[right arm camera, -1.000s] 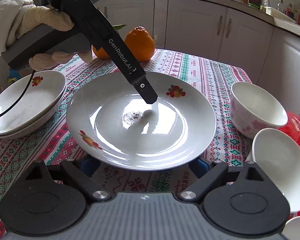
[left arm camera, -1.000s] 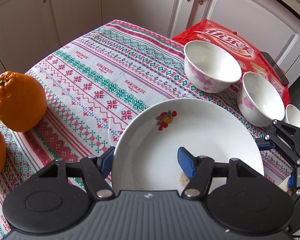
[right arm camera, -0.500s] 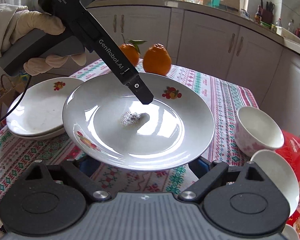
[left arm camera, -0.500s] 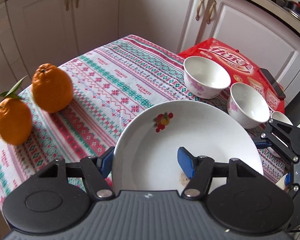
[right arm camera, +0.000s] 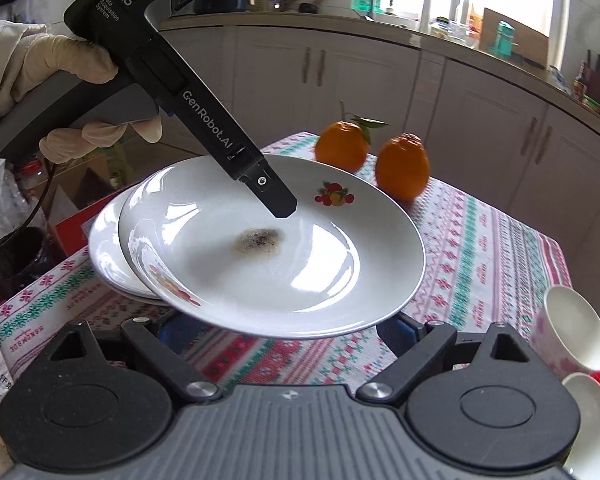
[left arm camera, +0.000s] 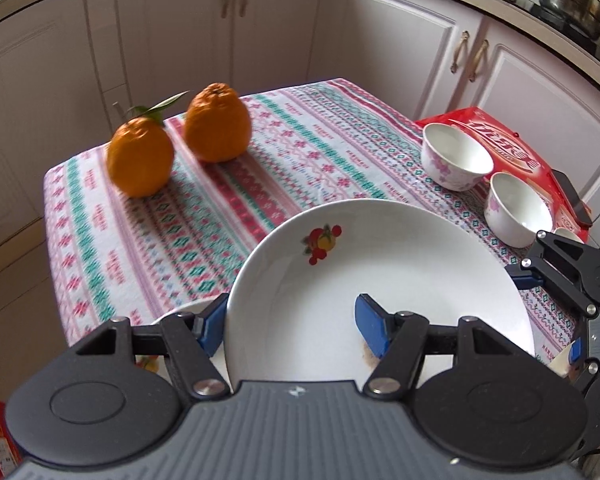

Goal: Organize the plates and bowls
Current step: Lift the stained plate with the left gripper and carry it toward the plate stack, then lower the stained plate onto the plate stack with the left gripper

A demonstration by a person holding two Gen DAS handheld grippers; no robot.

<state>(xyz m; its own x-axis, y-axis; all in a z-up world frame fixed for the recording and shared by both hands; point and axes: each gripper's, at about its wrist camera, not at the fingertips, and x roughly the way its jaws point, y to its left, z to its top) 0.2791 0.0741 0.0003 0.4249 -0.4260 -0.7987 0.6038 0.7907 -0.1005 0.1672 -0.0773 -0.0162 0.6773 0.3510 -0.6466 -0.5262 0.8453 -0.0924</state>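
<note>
A white plate with fruit prints (left arm camera: 380, 280) (right arm camera: 276, 256) is held in the air over the table, with a dark stain at its centre. My left gripper (left arm camera: 292, 326) is shut on its rim, one finger (right arm camera: 278, 198) inside, one under. My right gripper (right arm camera: 284, 330) is open below the plate's near edge, its fingers apart and mostly hidden under it. A stack of white plates (right arm camera: 108, 256) lies on the table just beyond and below the held plate; its edge shows in the left wrist view (left arm camera: 176, 316). Two floral bowls (left arm camera: 456, 156) (left arm camera: 516, 208) stand to the right.
Two oranges (left arm camera: 216, 128) (left arm camera: 140, 156) sit at the table's far corner. A red package (left arm camera: 512, 148) with a dark phone (left arm camera: 572, 196) on it lies beside the bowls. The patterned tablecloth (left arm camera: 220, 208) covers the table. White cabinets surround it.
The plate has been lifted higher and carried left, so it now overlaps the stack of plates. Both grippers rose with it; the table looks farther below.
</note>
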